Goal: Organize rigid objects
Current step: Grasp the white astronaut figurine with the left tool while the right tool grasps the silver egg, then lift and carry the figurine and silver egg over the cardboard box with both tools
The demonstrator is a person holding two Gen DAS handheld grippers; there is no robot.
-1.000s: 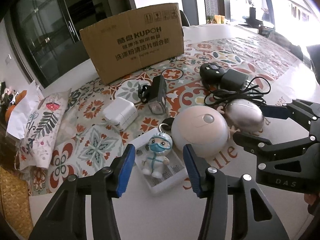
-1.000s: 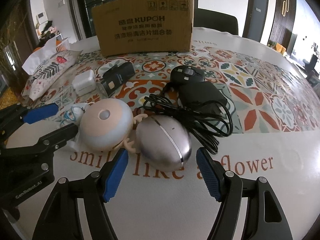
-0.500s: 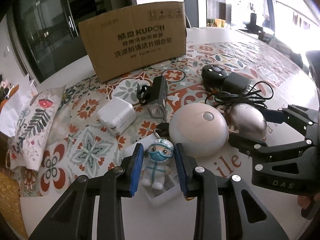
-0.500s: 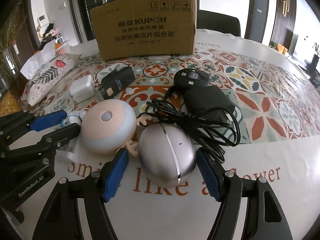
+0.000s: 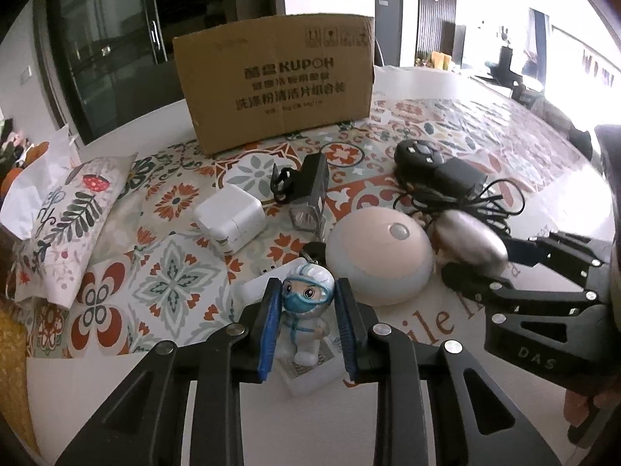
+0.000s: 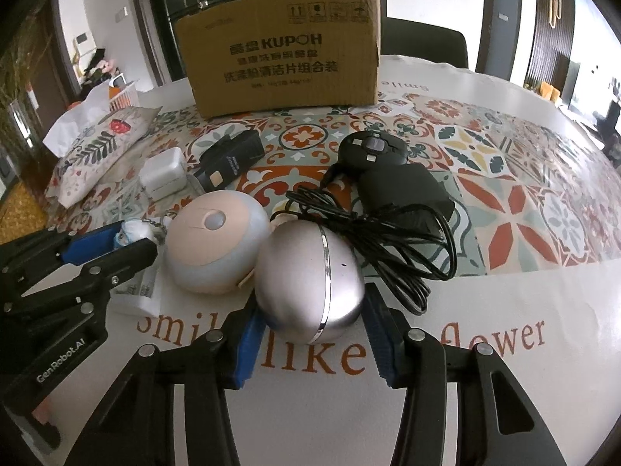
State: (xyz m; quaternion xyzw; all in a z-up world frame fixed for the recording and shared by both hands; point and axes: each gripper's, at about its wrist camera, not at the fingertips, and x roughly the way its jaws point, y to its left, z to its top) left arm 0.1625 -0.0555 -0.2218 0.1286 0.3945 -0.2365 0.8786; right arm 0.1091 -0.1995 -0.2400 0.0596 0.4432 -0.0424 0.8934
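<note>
My left fingers (image 5: 306, 326) close on the masked figurine (image 5: 306, 310); my right fingers (image 6: 310, 343) flank the silver egg (image 6: 310, 287), its long axis pointing away from me.

Two grippers are seen: the left gripper (image 5: 306, 324) and the right gripper (image 6: 312, 343). One cardboard box (image 5: 275, 81) is counted at the back of the table. One white charger block (image 5: 229, 218) is counted, and one black power adapter (image 6: 403, 190) with one bundle of black cable (image 6: 388, 240). One round black device (image 6: 372, 147) is counted, and one black clip-on device (image 5: 312, 190). One pink domed gadget (image 5: 378, 256), one silver egg-shaped gadget (image 6: 310, 283) and one masked figurine (image 5: 306, 306) are counted. One floral pouch (image 5: 66, 217) is counted at the left.
</note>
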